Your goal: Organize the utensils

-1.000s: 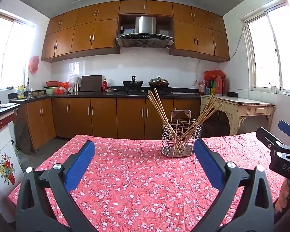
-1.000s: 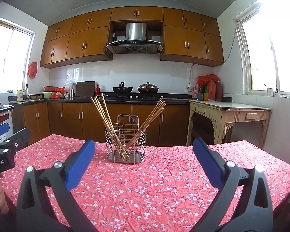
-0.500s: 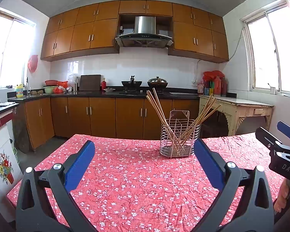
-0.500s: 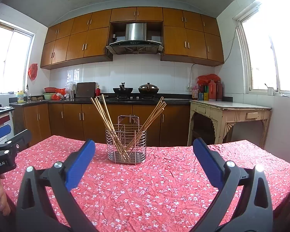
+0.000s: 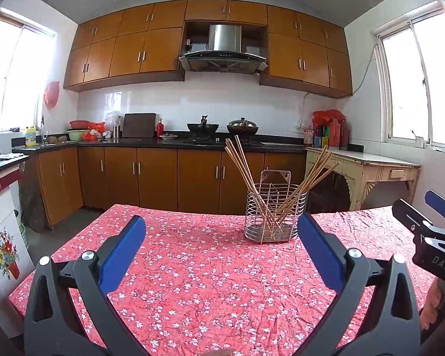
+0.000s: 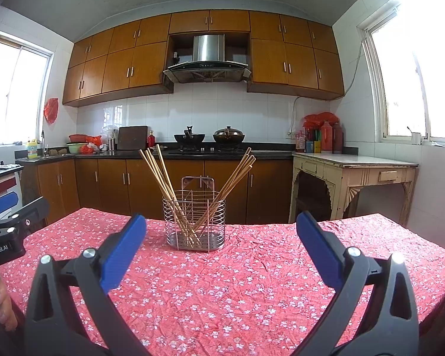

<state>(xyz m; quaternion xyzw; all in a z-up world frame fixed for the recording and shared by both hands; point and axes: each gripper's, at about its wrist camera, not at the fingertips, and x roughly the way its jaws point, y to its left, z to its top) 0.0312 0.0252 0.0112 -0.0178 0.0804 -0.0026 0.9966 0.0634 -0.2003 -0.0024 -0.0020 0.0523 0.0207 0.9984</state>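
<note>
Both your tools hang released above the tabletop, gripping nothing.

Your left tool (image 5: 221,231) and right tool (image 6: 221,231) are spread wide over the red floral tabletop (image 6: 252,290). The wire holder (image 6: 194,224) stands upright ahead of you near the far edge, with chopsticks (image 6: 160,175) leaning out in two bundles, one to each side, well apart from both tools.
</note>
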